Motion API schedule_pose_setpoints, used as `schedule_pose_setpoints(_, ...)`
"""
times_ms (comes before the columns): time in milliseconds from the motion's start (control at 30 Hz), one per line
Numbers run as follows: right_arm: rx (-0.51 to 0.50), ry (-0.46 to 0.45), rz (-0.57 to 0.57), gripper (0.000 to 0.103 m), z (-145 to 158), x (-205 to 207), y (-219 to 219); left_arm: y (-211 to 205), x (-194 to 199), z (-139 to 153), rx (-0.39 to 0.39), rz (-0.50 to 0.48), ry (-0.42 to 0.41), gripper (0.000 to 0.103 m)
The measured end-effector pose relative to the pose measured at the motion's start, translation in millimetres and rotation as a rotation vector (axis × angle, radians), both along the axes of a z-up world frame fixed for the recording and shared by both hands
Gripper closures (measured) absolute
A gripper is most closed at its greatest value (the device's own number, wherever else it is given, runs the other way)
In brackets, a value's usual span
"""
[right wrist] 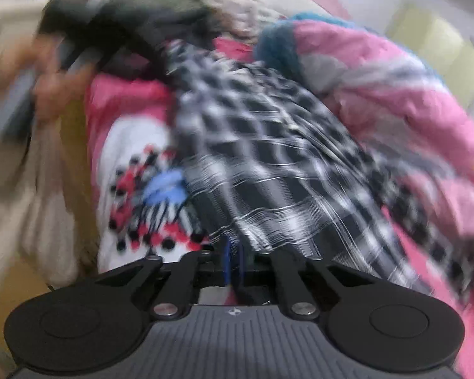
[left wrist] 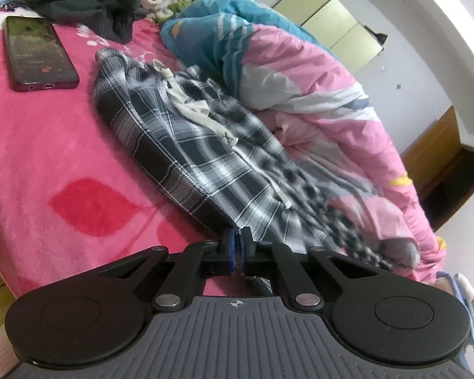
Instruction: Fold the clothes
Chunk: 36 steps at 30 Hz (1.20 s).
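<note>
On the far left of the bed point(left wrist: 47, 158), a phone point(left wrist: 38, 53) lies face up on the pink blanket, with a dark garment point(left wrist: 85, 0) heaped beyond it; both sit near where a fold would be laid. The plaid shorts point(left wrist: 180, 126) run from mid-bed toward the near edge, waistband and drawstring up, one long edge doubled over. The left tongs point(left wrist: 236, 246) are closed on the near corner of the shorts, pads pinching the cloth, likely to keep that edge taut. The right tongs point(right wrist: 235, 249) also look closed on plaid cloth at the near hem, though that view is badly blurred, so the grip is a judgement. Holding two points of one hem suits lifting or spreading the shorts flat. To the right, a bunched pink and teal quilt point(left wrist: 316, 94) presses against the shorts and crowds that side; beyond it stand a wall and a wooden cabinet point(left wrist: 439, 145)
</note>
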State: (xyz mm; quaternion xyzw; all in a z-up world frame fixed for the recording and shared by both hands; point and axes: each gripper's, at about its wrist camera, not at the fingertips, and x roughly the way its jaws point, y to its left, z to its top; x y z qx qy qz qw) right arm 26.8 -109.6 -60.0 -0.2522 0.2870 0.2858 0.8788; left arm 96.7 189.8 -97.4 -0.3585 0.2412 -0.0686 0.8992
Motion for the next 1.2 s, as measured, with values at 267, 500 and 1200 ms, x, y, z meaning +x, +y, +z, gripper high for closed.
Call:
schedule_pose_setpoints(267,0.454,0.413,-0.109,0.102,26.6,42.2,-59.0,8.7,-3.1,-3.5,-0.032,-0.002,0.043,0.103)
schedule_pose_setpoints(500,0.260,0.176,0.012,0.089,26.8,3.9,-22.2,11.1,-3.4,-7.7,-0.035,0.001,0.070,0.103)
schedule_pose_setpoints(1200,0.149,0.012,0.011,0.103,10.9,2.3,2.1,9.5,-0.5,-11.0,-0.038,0.021,0.084,0.103)
